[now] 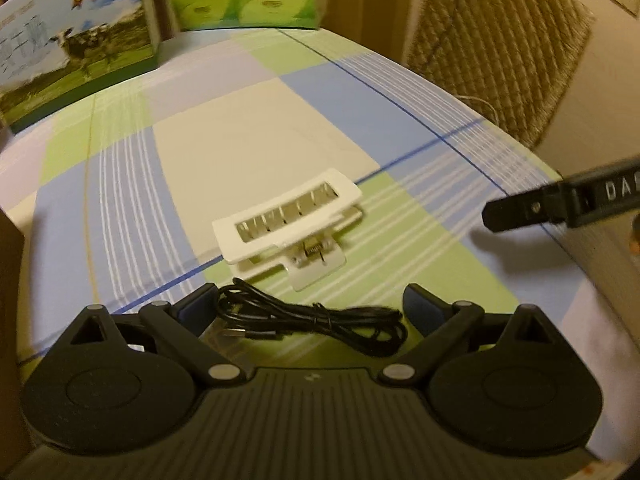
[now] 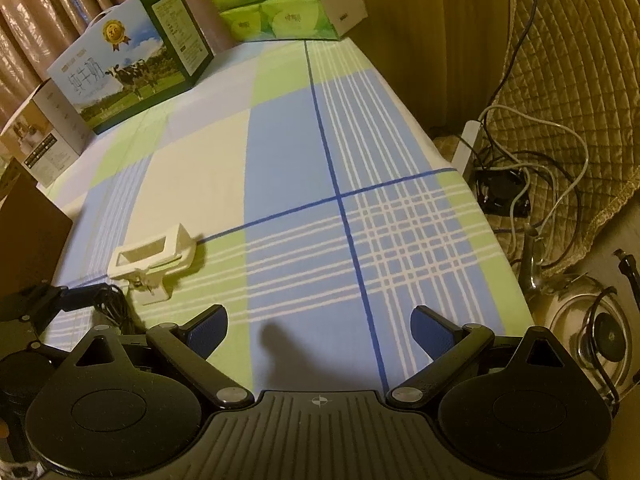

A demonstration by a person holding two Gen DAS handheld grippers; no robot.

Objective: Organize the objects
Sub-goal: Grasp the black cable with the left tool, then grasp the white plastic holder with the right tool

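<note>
The left gripper (image 1: 308,312) is spread wide with its 2 fingers straddling a coiled black USB cable (image 1: 316,320), so the step in hand looks like picking that cable up. To do it well, I would bring the pads (image 1: 196,312) down until they nearly meet the checked tablecloth (image 1: 248,128) and centre them on the thickest part of the bundle, so that closing gathers several loops rather than 1 strand; a loose end or the plug could otherwise slip out and drag. Just beyond the fingertips, slightly left of centre, lies a white spring clip (image 1: 286,224), close enough that a forward push might nudge it, so the approach is better made straight down. The cable is thin, glossy and loosely tangled, with a metal USB plug showing at its near left side, between the 2 pads. The right gripper (image 2: 320,332) is also released, hovering over bare cloth with nothing between its fingers; the clip sits well ahead to its left.
</note>
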